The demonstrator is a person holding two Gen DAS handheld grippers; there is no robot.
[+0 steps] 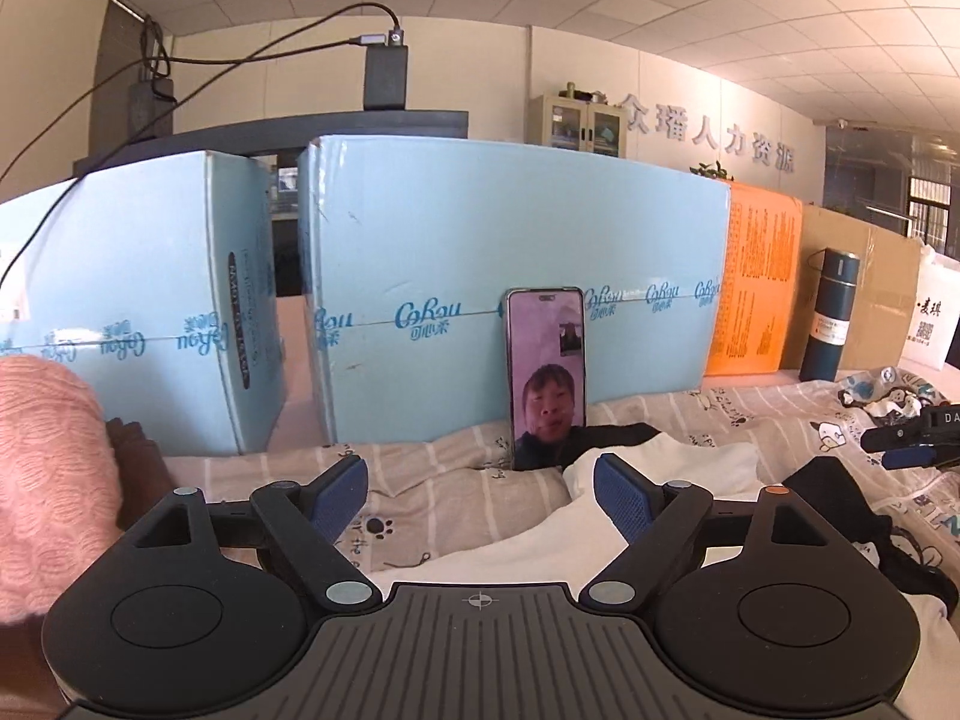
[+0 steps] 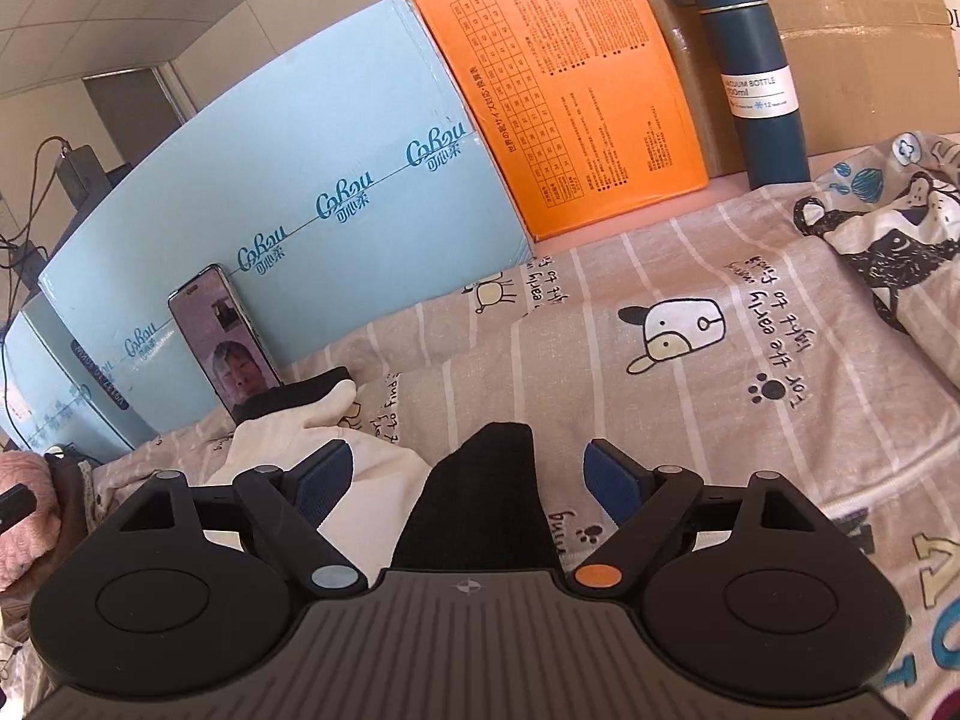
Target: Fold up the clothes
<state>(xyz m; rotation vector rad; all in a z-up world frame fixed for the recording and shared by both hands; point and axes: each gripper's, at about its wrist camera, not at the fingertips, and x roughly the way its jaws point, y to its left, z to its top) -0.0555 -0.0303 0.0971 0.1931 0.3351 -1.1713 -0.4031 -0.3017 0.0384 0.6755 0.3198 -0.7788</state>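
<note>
Two wrist-camera views look forward over a surface covered by a striped beige sheet (image 2: 690, 252) printed with cartoon animals and paw marks. In the left view, the left tongs (image 1: 480, 489) stand spread wide with nothing between their blue pads; they hang above the sheet and above a white garment (image 1: 678, 468) that lies spread below and to the right of them. In the right view, the right tongs (image 2: 465, 480) are likewise spread wide and pinch nothing; a black part of the clothing (image 2: 480, 498) lies on the sheet under the gap between them, apart from both pads, and the white garment (image 2: 288, 426) lies to its left, running back toward a phone. The phone (image 1: 545, 378) stands upright against a long pale blue carton (image 1: 510, 240), its screen showing a video call, with a dark piece of cloth at its foot. A second pale blue carton (image 1: 138, 288) stands to the left. To the right of the long carton stands an orange box (image 2: 576, 78) printed with tables of text, then a dark blue vacuum bottle (image 2: 756, 66) upright in front of brown cardboard (image 2: 870, 30). A crumpled printed fabric (image 2: 888, 240) lies at the far right. A pink knitted sleeve (image 1: 48, 480) fills the left edge of the left view.
</note>
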